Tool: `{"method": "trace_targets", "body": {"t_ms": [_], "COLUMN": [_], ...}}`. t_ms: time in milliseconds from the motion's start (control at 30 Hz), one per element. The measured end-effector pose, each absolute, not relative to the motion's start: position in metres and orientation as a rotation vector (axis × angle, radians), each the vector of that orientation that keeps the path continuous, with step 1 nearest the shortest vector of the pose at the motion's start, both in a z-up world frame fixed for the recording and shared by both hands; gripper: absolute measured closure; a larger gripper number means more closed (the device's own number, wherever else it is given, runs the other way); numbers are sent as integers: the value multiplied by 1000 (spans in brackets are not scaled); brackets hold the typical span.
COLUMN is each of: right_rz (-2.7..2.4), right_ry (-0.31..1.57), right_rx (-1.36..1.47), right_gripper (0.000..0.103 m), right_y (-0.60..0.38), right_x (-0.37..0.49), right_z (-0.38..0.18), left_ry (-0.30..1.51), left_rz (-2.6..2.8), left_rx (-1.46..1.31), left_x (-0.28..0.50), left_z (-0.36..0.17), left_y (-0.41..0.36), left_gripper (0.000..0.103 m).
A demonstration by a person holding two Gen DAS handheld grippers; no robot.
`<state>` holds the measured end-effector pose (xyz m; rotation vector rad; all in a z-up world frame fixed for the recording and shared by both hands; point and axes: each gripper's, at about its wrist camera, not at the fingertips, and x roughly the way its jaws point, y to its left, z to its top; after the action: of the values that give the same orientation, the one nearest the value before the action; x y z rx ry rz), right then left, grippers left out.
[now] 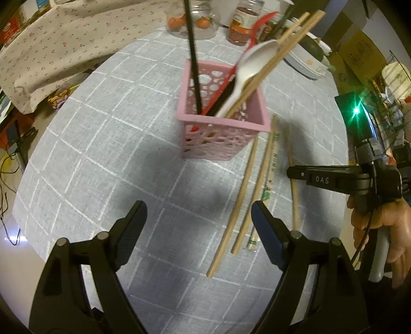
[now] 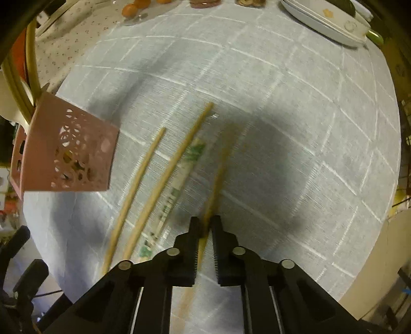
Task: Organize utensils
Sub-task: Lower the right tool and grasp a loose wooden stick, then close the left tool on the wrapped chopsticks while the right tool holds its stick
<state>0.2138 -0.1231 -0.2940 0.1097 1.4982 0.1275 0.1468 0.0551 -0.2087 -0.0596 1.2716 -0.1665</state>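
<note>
Round worktop point(image 1: 108, 144) under a grey cloth with a white grid; pink perforated plastic square basket point(image 1: 223, 128) stands upright near its middle. Inside the basket, leaning toward the far right: a white plastic spoon point(image 1: 250, 64), a red plastic utensil point(image 1: 253, 30), a pair of light wooden chopsticks point(image 1: 280, 51), plus a thin black stick point(image 1: 192, 59) standing steeper at the left side.

On the cloth just right of the basket lie loose items, roughly parallel: two bare wooden chopsticks point(image 1: 237, 203), a chopstick in a printed green-and-white paper sleeve point(image 2: 177, 190) beside them, and one more wooden chopstick point(image 2: 218, 174) further right.

Right gripper point(image 2: 205, 226) points down at the cloth, jaws closed nearly to touching on that rightmost chopstick, which runs between the pads; the stick is motion-blurred, so I can't say if it has left the cloth. In the left wrist view the same gripper shows side-on at the right edge with a hand point(image 1: 377, 226) round its handle.

Left gripper point(image 1: 197, 223) hovers above the cloth on the near side of the basket, jaws wide apart, nothing in them.

Far edge: a glass bowl with oranges point(image 1: 190, 24), a jar with an orange label point(image 1: 242, 25), stacked white plates point(image 2: 323, 20), a floral-print cloth point(image 1: 64, 48) at the left
</note>
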Motion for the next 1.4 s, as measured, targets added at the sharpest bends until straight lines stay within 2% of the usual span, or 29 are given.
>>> {"method": "trace_targets", "body": {"t_ms": [200, 267, 333, 400, 600, 867, 1400], "right_rz": [160, 168, 177, 187, 198, 194, 220], "right_ry": [1456, 1436, 1423, 1417, 1410, 1420, 1409], "right_rx": [174, 190, 201, 205, 227, 257, 277], "right_gripper": [96, 96, 96, 96, 96, 96, 96], "right_y": [-156, -165, -173, -180, -220, -248, -256], "right_x": [197, 189, 180, 174, 161, 146, 143], "right_z": [-278, -271, -266, -264, -262, -258, -254], "left_ry": [1262, 1254, 1266, 1290, 1244, 1165, 1179], "left_rz": [-272, -297, -336, -382, -432, -449, -383], "left_rx": [-20, -1, 11, 19, 97, 161, 119], "left_x": [137, 133, 131, 130, 141, 164, 193], "left_z": [-205, -206, -212, -221, -240, -264, -275], "left_y": [30, 20, 8, -6, -39, -68, -80], "left_gripper": [21, 27, 47, 60, 78, 78, 78]}}
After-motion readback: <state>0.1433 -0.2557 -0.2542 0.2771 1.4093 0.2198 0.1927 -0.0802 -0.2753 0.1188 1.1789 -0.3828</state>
